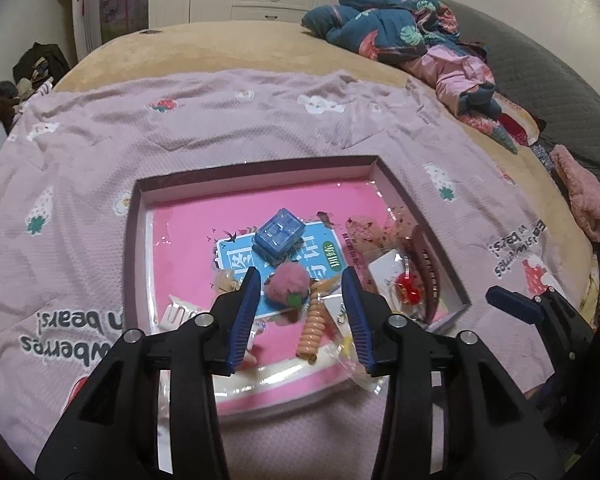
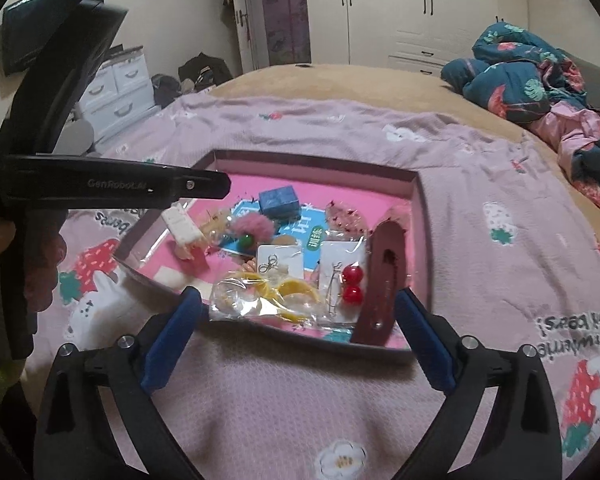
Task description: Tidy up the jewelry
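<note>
Claw fingers [image 1: 244, 316] hide tray's [image 1: 256, 166] near items; bagged pieces [image 2: 260, 300] indistinct.

The left gripper's [image 2: 148, 190] black arm, at the frame's left, reads "GenRobot.AI". The blanket [image 1: 80, 328] carries upside-down lettering ending "bears!".
</note>
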A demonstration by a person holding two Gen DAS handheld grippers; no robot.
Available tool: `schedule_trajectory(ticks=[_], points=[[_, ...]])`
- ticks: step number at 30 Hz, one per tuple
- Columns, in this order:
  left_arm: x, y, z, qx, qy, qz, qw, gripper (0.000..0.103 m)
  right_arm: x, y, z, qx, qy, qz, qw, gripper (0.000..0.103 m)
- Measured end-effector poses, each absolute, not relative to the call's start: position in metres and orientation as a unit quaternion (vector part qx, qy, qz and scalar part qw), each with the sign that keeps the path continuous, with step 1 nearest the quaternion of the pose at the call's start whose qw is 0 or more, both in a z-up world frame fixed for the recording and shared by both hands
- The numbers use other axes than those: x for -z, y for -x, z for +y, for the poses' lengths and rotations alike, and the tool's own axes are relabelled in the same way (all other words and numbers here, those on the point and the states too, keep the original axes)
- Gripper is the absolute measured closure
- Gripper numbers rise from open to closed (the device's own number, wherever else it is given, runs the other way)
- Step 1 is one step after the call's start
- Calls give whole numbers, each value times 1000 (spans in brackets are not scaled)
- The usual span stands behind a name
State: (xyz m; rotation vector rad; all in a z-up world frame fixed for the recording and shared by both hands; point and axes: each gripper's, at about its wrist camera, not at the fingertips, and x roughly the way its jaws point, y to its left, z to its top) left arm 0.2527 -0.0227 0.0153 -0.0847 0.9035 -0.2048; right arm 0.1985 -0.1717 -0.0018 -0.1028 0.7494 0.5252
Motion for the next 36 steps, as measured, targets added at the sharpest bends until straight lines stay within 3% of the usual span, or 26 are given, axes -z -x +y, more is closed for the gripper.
schedule_trajectory(ticks=[9, 11, 26, 36], points=[[-49, -212, -19, 94, 46, 401, 910, 54, -30, -165, -191, -245, 43, 336, 908, 4], [-55, -202, -18, 93, 48, 394, 913, 46, -34, -158, -193, -245, 41, 332, 910, 4], [-74, -141, -13, 87, 52, 366, 925, 13, -59, -120, -207, -245, 20, 313, 917, 4], [-74, -101, -3, 77, 65, 354, 930, 9, -68, -103, -211, -251, 13, 303, 919, 4]])
